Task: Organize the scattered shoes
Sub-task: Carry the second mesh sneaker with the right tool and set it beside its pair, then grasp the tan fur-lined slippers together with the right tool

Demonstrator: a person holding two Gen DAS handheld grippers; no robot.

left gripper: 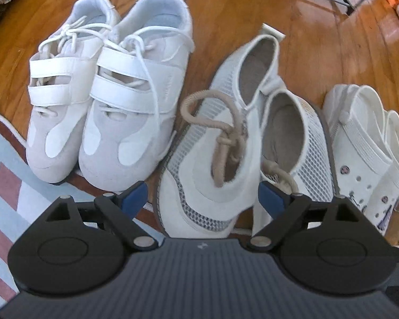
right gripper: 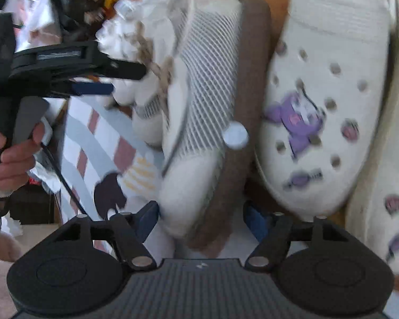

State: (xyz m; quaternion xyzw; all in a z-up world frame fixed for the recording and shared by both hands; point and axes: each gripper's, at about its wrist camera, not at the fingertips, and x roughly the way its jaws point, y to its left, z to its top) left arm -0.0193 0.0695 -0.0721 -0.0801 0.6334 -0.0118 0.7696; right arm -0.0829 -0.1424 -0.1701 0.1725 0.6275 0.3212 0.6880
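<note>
Open gripper (left gripper: 202, 194) around mesh shoe (left gripper: 212, 159)

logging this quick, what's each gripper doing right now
left gripper: open, mesh shoe toe between, not gripped
right gripper: around other mesh shoe, grip cannot be told

Almost nothing here can be read from my claw's view. At the top left of the left wrist view, a dark bag or box (left gripper: 0, 0) carries pale slanted letters, perhaps "SKS", cut off by the edge. The shoes show me no legible brand.
</note>
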